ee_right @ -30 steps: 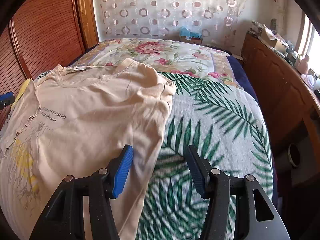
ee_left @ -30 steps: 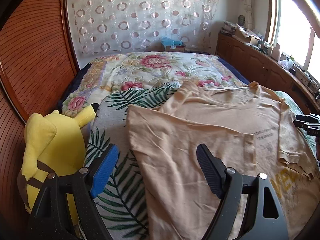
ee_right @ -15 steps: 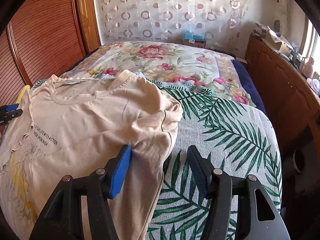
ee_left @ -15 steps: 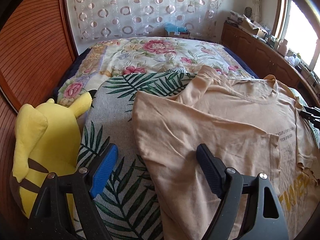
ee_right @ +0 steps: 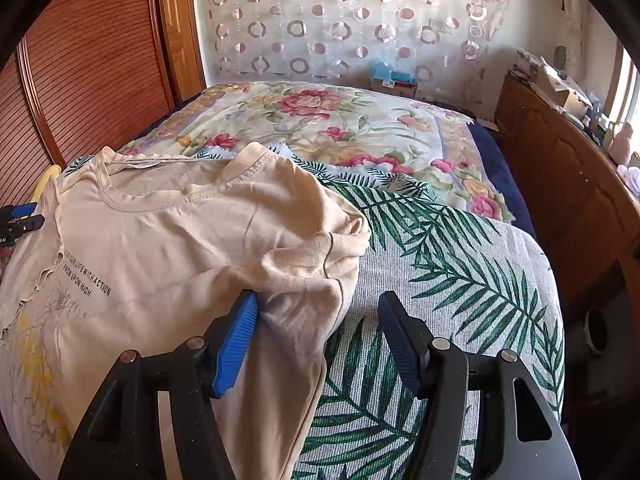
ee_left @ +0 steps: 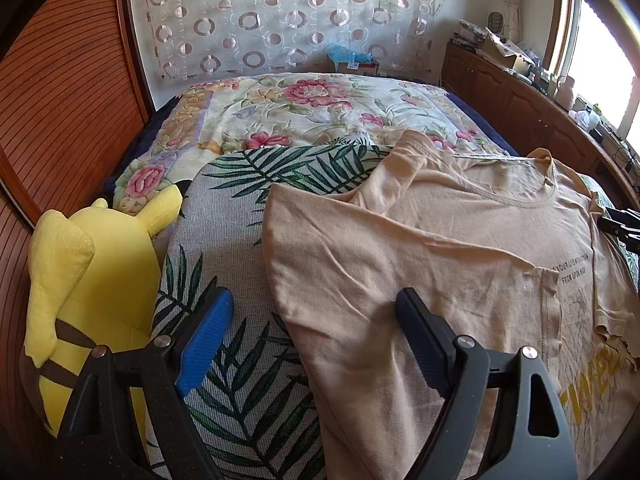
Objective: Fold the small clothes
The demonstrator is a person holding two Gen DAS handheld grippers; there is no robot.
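- While the beige T-shirt (ee_left: pixel 420 264) lies spread on the palm-leaf blanket (ee_left: pixel 224 248), both your tongs sit at its side edges, presumably to fold the sides inward.
- Your left gripper (ee_left: pixel 312 336) stands wide open and holds nothing: its blue pad is off the cloth over blanket, its dark pad over shirt, so the folded side edge runs between them.
- Your right gripper (ee_right: pixel 316 336) has just been opening and grips nothing; the bunched sleeve (ee_right: pixel 320 264) lies between the jaws, touching the blue pad only.
- A yellow plush toy (ee_left: pixel 80 280) sits just outside your left tongs, clear of the fold.
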